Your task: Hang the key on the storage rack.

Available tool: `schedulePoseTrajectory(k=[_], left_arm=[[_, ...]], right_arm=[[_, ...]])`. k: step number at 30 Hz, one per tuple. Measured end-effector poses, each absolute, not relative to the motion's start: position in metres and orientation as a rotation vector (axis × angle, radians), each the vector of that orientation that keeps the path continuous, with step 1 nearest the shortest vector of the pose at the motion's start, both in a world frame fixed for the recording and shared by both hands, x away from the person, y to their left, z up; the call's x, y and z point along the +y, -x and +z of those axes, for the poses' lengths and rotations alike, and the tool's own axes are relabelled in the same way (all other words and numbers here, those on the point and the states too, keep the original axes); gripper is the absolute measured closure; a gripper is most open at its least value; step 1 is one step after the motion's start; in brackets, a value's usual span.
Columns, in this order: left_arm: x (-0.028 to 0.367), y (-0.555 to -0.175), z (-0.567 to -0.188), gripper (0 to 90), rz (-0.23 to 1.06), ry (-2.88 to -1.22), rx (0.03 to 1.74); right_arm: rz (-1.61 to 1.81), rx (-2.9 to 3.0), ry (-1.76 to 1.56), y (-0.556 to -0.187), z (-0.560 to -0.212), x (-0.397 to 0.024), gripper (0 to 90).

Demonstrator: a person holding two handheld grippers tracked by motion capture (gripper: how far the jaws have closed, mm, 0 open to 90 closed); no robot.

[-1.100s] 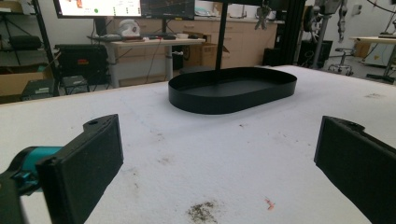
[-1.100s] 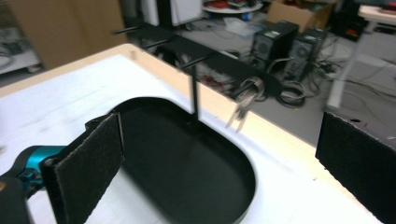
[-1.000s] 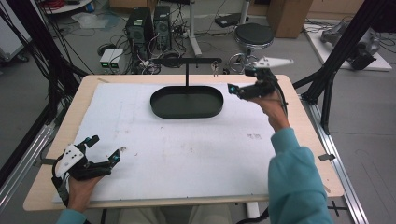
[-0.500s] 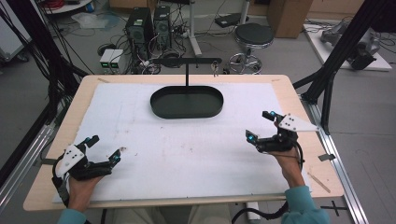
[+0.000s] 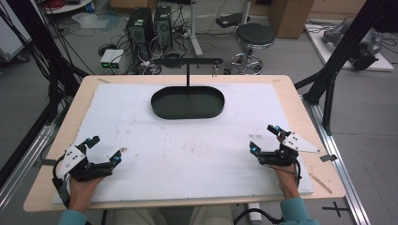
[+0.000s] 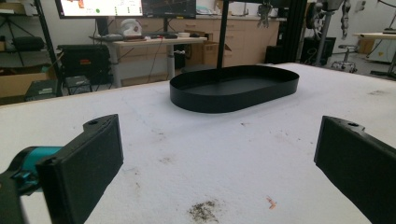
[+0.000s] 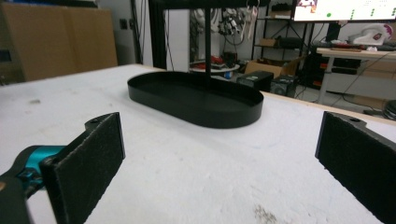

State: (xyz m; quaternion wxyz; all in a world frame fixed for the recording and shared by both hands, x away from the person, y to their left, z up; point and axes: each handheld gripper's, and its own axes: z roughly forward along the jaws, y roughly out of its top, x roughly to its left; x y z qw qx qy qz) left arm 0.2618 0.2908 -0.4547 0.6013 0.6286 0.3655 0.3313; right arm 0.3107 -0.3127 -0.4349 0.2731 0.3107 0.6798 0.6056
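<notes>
Things on the grey floor [image 5: 366, 117]
A round black stool [image 5: 254, 35] stands there. Two black computer boxes [image 5: 150, 22] stand side by side to its left, with a small white box [image 5: 111, 58] near them. A brown cardboard box [image 5: 285, 16] sits behind the stool.

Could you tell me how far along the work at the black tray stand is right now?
Done: unclear; the tray looks empty. In hand: nothing; the left gripper and right gripper rest open on the white mat, near corners, well short of the tray. Left: no loose item lies on the mat, so nothing obvious.
</notes>
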Motion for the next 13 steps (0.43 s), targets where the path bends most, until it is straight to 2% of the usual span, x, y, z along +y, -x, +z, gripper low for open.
schedulePoseTrajectory(k=[5,13], left_arm=[[0.291,-0.262,-0.455,1.7,0.768,-1.458,0.847],[0.290,-0.261,-0.455,1.7,0.773,-1.458,0.842]], right_arm=[[1.598,1.871,-0.851,-0.314,-0.448,-0.314,0.6],[1.632,1.812,-0.846,-0.310,-0.449,-0.317,0.6]])
